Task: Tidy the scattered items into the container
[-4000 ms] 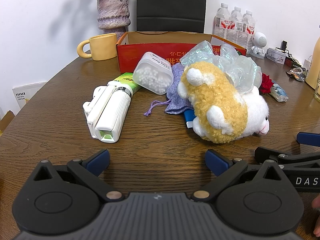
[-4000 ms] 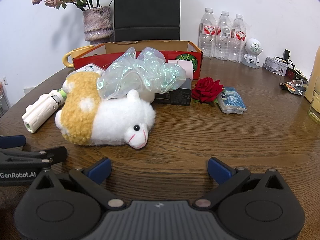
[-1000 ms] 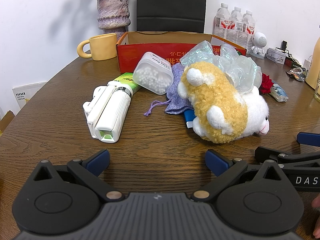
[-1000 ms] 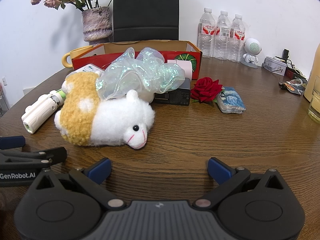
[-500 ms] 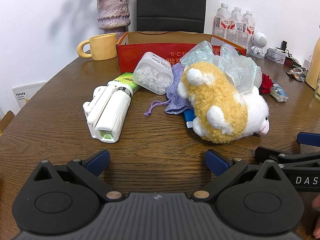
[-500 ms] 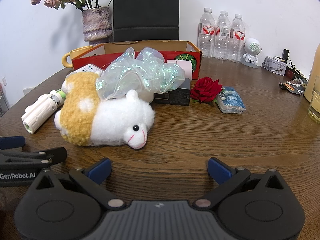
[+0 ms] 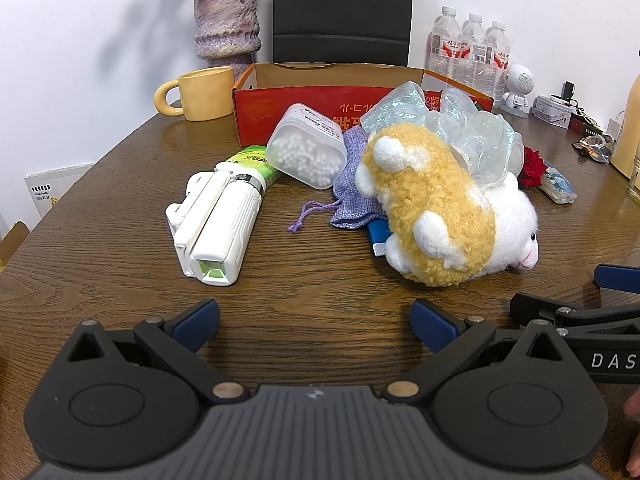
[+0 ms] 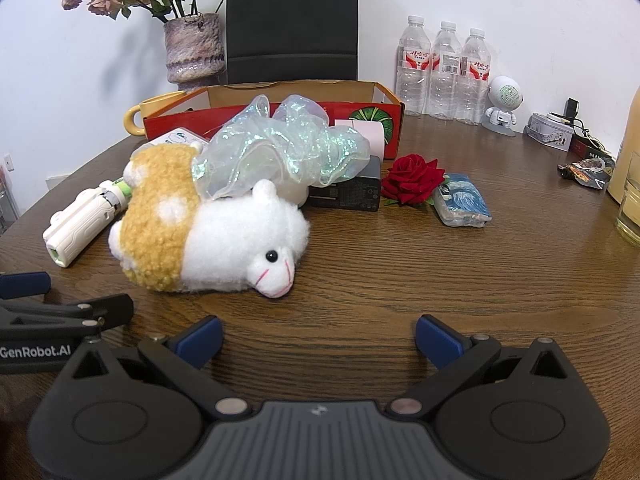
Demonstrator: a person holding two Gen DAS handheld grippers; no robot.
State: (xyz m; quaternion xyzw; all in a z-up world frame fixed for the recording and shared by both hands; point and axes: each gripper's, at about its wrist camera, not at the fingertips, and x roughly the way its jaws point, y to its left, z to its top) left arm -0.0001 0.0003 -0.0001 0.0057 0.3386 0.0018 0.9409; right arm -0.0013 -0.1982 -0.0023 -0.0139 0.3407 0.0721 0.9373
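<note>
In the left wrist view, the left tool (image 7: 315, 319) sits low over the wooden surface (image 7: 320, 280) with its 2 blue-tipped fingers spread wide and nothing between them. Ahead lie a white folded device (image 7: 214, 224), a green tube (image 7: 256, 162) behind it, a clear tub of white beads (image 7: 306, 148) tilted on a purple drawstring pouch (image 7: 354, 196), and a plush sheep (image 7: 444, 208) on its side with iridescent fabric (image 7: 460, 132) bunched over its back. The red cardboard box (image 7: 320, 100) stands behind them, just beyond the tub, with a yellow mug (image 7: 200, 94) to its left. In the right wrist view, the right tool (image 8: 318, 334) is likewise released, fingers apart over bare wood. The sheep's face points toward it; a dark block (image 8: 348, 192), a red rose (image 8: 414, 178) and a blue printed packet (image 8: 464, 200) lie to the right of the plush, in front of the box. 3 water bottles (image 8: 444, 68) stand by the wall.
</note>
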